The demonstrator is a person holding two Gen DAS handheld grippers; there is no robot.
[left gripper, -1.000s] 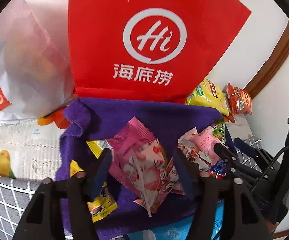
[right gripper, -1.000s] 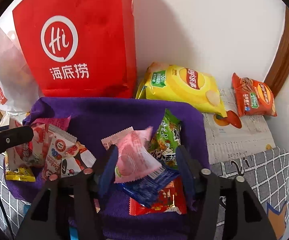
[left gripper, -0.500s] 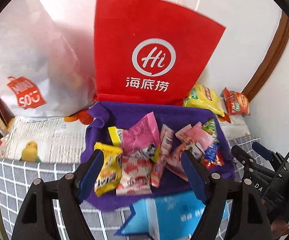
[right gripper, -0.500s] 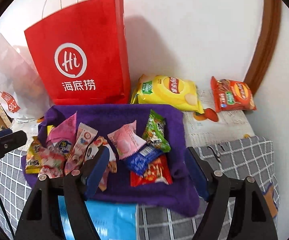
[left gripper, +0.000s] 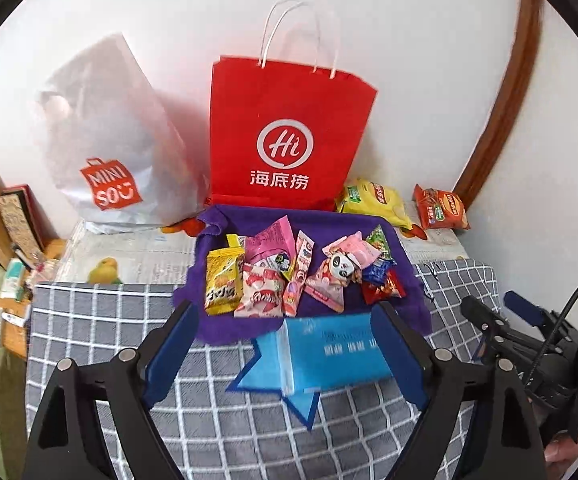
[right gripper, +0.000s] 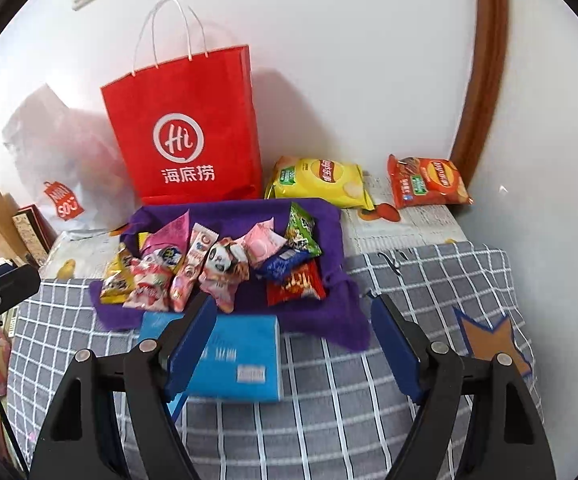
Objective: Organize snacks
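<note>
Several small snack packets lie in a heap on a purple cloth on a grey checked table. A yellow chip bag and a red chip bag lie behind it at the wall. A red paper bag stands behind the cloth. My left gripper is open and empty, held back from the cloth. My right gripper is open and empty too, also short of the cloth.
A white Miniso plastic bag leans at the wall left of the red bag. A blue packet lies in front of the cloth. Books and clutter stand at the left edge. The right gripper's body shows in the left wrist view.
Both grippers have pulled back and up from the snack heap; the whole table, both bags and the blue packet have come into view. Both stay open and empty.
</note>
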